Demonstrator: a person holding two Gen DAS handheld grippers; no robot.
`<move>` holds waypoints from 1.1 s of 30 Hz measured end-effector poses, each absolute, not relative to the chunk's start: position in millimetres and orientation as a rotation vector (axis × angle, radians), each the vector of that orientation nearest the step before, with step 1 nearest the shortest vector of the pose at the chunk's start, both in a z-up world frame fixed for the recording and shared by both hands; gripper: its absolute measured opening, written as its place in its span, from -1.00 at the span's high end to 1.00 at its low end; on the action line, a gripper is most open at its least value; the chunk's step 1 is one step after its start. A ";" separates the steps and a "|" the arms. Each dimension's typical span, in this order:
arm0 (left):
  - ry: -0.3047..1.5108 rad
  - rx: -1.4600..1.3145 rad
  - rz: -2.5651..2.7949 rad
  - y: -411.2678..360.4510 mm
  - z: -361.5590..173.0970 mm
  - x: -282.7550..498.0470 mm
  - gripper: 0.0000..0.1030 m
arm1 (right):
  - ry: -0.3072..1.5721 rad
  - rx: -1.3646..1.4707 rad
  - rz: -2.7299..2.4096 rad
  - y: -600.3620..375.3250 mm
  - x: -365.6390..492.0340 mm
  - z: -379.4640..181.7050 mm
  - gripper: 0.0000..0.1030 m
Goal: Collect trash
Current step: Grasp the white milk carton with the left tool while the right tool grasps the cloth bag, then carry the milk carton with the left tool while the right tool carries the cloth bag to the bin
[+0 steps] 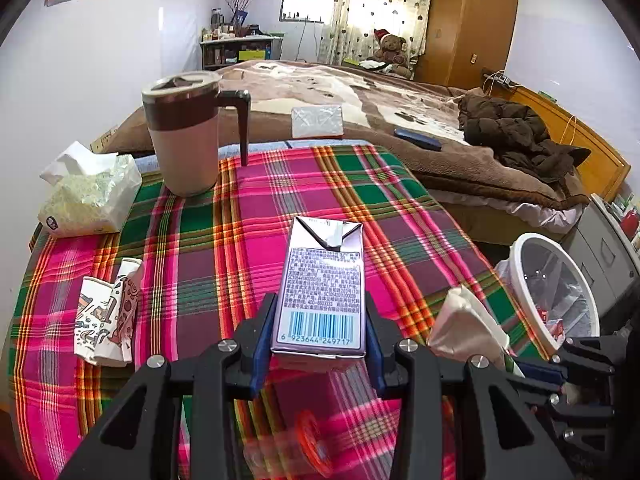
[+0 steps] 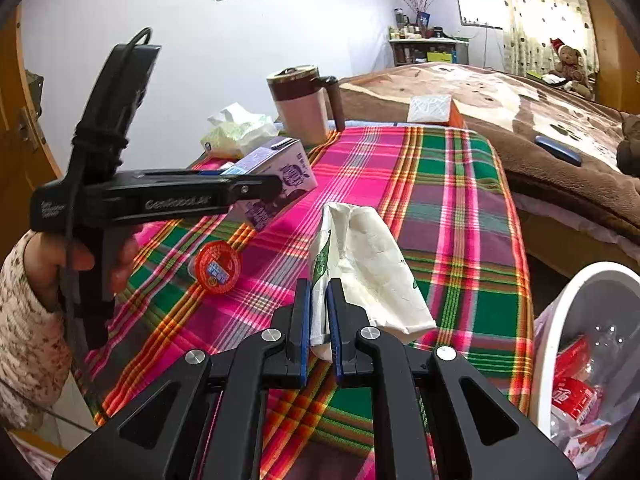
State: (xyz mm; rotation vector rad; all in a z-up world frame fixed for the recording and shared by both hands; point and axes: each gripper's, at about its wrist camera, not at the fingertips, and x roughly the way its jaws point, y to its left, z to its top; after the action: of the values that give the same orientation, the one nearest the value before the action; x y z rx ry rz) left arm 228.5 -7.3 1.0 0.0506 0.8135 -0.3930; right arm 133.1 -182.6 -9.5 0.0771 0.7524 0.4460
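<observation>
My left gripper (image 1: 319,322) is shut on a purple milk carton (image 1: 322,288) and holds it above the plaid tablecloth (image 1: 280,208); the carton also shows in the right wrist view (image 2: 276,176). My right gripper (image 2: 319,314) is shut on a crumpled white paper bag (image 2: 368,264), also visible in the left wrist view (image 1: 466,324). A white trash bin (image 2: 592,344) with red wrappers inside stands at the table's right edge (image 1: 556,292). A small red-lidded cup (image 2: 216,266) lies on the cloth. Flattened paper cups (image 1: 106,320) lie at the left.
A brown and pink lidded mug (image 1: 188,140) and a tissue pack (image 1: 86,196) stand at the table's far left. A bed with a brown blanket (image 1: 360,92) lies behind, with a white box (image 1: 317,121) and a dark jacket (image 1: 516,136) on it.
</observation>
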 end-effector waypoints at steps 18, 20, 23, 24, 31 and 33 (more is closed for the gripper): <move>0.699 0.058 -0.442 -35.0 40.8 183.0 0.21 | 0.646 0.127 0.355 -219.9 109.1 17.4 0.83; 0.693 0.061 -0.456 -40.9 43.2 178.9 0.21 | 0.635 0.135 0.338 -227.1 105.7 19.4 0.83; 0.686 0.065 -0.480 -51.4 45.9 172.9 0.21 | 0.623 0.141 0.315 -237.7 100.7 21.9 0.83; 0.683 0.065 -0.483 -55.2 46.7 170.8 0.21 | 0.618 0.143 0.306 -241.5 98.9 22.8 0.83; 0.659 0.092 -0.547 -89.9 52.3 155.7 0.21 | 0.596 0.162 0.219 -272.6 87.9 27.3 0.83; 0.656 0.091 -0.561 -98.9 53.3 153.5 0.21 | 0.593 0.166 0.193 -281.2 84.3 28.0 0.83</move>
State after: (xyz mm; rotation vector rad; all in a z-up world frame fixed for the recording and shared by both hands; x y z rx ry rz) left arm 153.5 -98.9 53.3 0.0910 0.6561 -0.5614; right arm 84.3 -281.2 28.0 0.1663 0.5926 0.1933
